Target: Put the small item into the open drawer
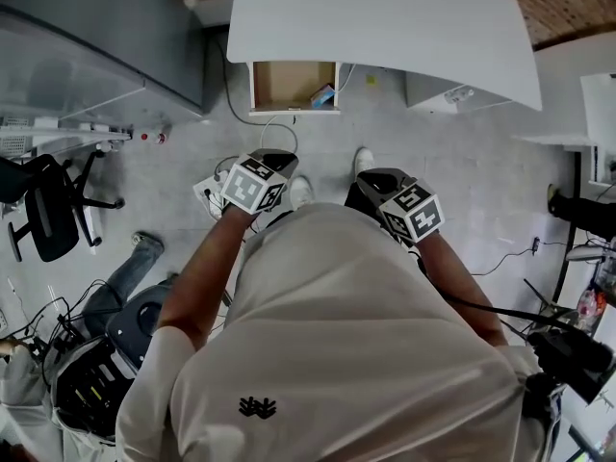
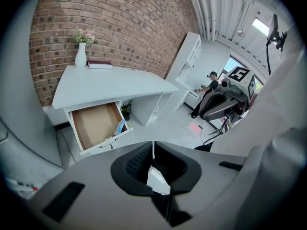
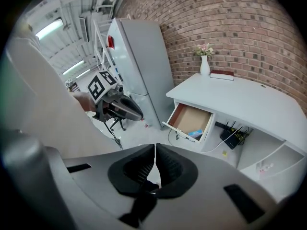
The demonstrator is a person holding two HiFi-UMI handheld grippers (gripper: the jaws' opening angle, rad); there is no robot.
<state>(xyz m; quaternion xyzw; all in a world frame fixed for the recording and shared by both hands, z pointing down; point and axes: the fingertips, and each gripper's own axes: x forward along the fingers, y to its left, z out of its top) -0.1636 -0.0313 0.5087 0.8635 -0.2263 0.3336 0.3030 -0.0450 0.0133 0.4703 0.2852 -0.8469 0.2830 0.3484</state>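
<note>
A white desk [image 1: 385, 17] stands ahead with its drawer [image 1: 289, 85] pulled open. A small blue item [image 1: 322, 95] lies in the drawer's right front corner, apart from both grippers. My left gripper [image 1: 272, 156] and right gripper [image 1: 380, 177] hang close to my body, well short of the desk. The left gripper view shows the drawer [image 2: 98, 126], the item [image 2: 120, 127], and the left gripper [image 2: 153, 153] with its jaws pressed together, nothing between them. In the right gripper view, the right gripper [image 3: 155, 159] is likewise shut and empty, with the drawer [image 3: 192, 121] and the item [image 3: 195, 132] beyond.
A grey fridge [image 1: 96, 37] stands left of the desk. Cables and a power strip [image 1: 214, 195] lie on the floor by my feet. An office chair [image 1: 48, 210] and a seated person's leg [image 1: 135, 258] are at the left. A vase [image 2: 80, 54] and a book [image 2: 100, 64] rest on the desk.
</note>
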